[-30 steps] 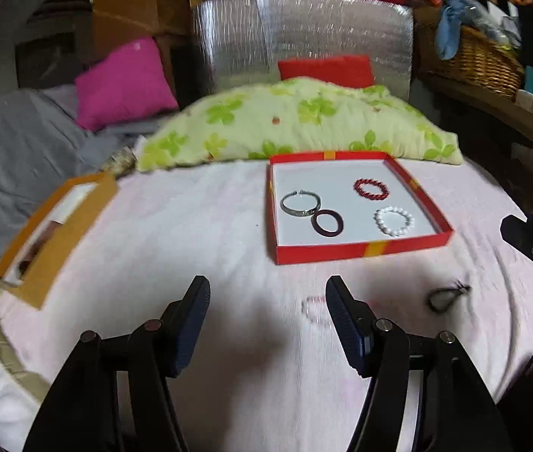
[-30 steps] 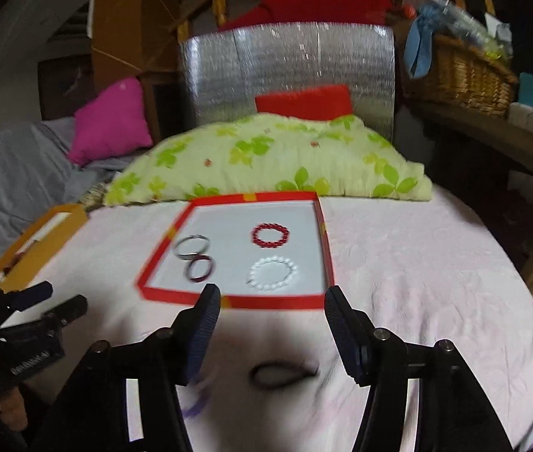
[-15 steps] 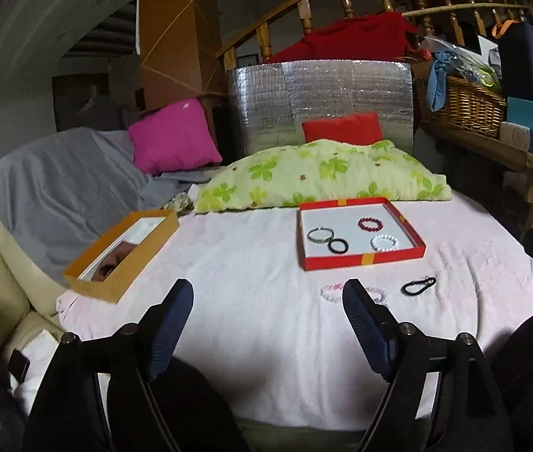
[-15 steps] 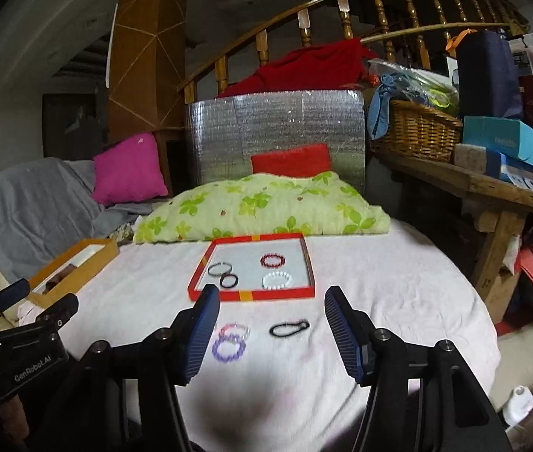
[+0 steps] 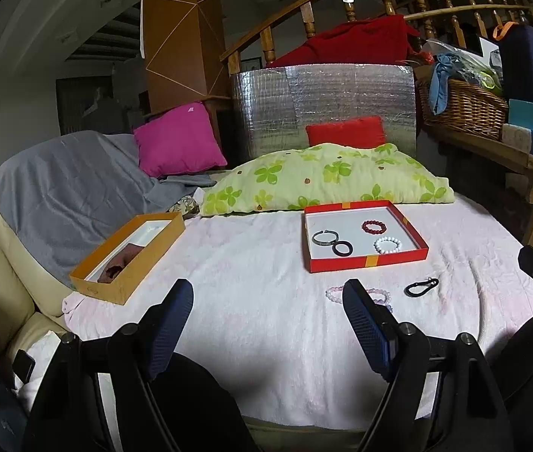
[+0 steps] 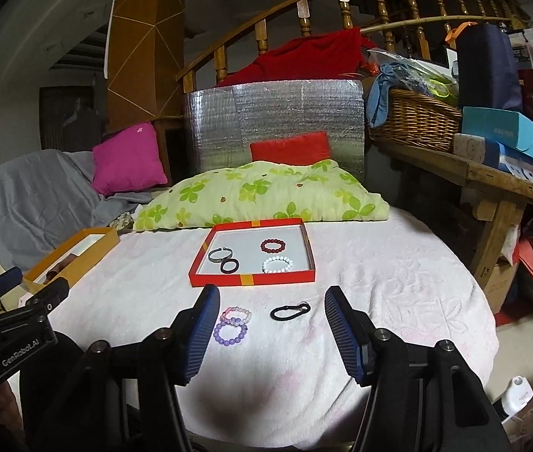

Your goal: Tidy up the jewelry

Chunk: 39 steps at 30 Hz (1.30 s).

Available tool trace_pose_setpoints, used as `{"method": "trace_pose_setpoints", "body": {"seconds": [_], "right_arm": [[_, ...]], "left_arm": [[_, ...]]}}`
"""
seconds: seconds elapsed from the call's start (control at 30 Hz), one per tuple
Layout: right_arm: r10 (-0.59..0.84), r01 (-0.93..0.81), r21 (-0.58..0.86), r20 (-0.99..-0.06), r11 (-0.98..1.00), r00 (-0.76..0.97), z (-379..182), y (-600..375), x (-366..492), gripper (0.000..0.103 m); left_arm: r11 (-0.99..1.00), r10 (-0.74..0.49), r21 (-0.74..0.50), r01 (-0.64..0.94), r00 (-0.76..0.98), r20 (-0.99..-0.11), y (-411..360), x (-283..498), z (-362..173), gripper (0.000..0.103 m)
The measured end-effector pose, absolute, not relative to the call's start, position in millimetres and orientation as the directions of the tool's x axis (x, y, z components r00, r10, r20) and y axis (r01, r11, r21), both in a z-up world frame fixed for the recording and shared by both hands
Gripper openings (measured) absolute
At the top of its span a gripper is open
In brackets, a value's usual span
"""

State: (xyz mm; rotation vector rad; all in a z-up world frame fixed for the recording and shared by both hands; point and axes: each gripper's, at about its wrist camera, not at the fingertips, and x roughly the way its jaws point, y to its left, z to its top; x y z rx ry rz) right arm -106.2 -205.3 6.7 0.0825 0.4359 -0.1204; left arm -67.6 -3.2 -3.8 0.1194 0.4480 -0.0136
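On the round worktop point(image 6: 398, 282) covered with a pale pink fleecy cloth, a shallow red cardboard tray point(image 6: 253, 280) with a white floor sits toward the far side, just in front of a green-flowered cream pillow point(image 6: 266, 196). Inside the tray lie four pieces: an open silver metal bangle point(image 6: 221, 254) at the near left, a dark purple ring-shaped bangle point(image 6: 230, 266) touching it, a dark red beaded bracelet point(image 6: 273, 245) at the far right, and a white beaded bracelet point(image 6: 277, 264) nearer the front wall.

Outside the tray, on the cloth in front of it, lie three more pieces. A pale pink beaded bracelet point(image 6: 235, 315) overlaps a lilac beaded bracelet point(image 6: 230, 333) just nearer the camera. Beside them to the right, apart from both, lies a black loop-shaped clasp point(image 6: 289, 311).

The right gripper point(image 6: 268, 333) hovers low over the near edge of the worktop, its blue-padded fingers point(image 6: 343, 333) spread wide apart and holding nothing; the loose pieces show between them. The left gripper point(image 5: 268, 326) hangs likewise, fingers point(image 5: 170, 326) wide apart and empty, with the pink bracelet partly hidden behind its right finger.

An open orange cardboard box point(image 5: 127, 256) rests at the worktop's left edge.
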Motion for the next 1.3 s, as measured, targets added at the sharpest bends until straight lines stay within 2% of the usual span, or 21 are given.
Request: {"method": "trace_pose_setpoints", "body": {"seconds": [0.47,0.57,0.77,0.9,1.3], "right_arm": [[-0.093,0.131,0.054,-0.451,0.99,0.887,-3.5,-207.1,-96.5,0.062],[-0.095,0.136,0.057,-0.463,0.989,0.881,-9.7,-211.3,-89.2,0.062],[-0.077,0.153,0.09,-0.561,0.984,0.824,-44.5,-234.8,-54.7,0.062],[-0.052,0.185,0.146,-0.633,0.972,0.773,-74.1,-259.3,-25.4,0.062],[0.009,0.186,0.191,-0.719,0.964,0.694,-131.6,-290.2,56.4,0.062]], "left_arm": [[0.991,0.002,0.118,0.059,0.888,-0.461,-6.8,-58.9,-13.5,0.082],[0.989,-0.035,0.105,0.102,0.861,-0.508,-9.6,-43.8,-23.5,0.082],[0.992,-0.062,0.047,0.121,0.763,-0.643,-5.6,7.6,-63.7,0.082],[0.993,-0.064,0.035,0.117,0.738,-0.672,-5.4,34.6,-87.2,0.082],[0.978,-0.142,-0.001,0.208,0.662,-0.736,-31.5,94.5,-121.6,0.082]]}}
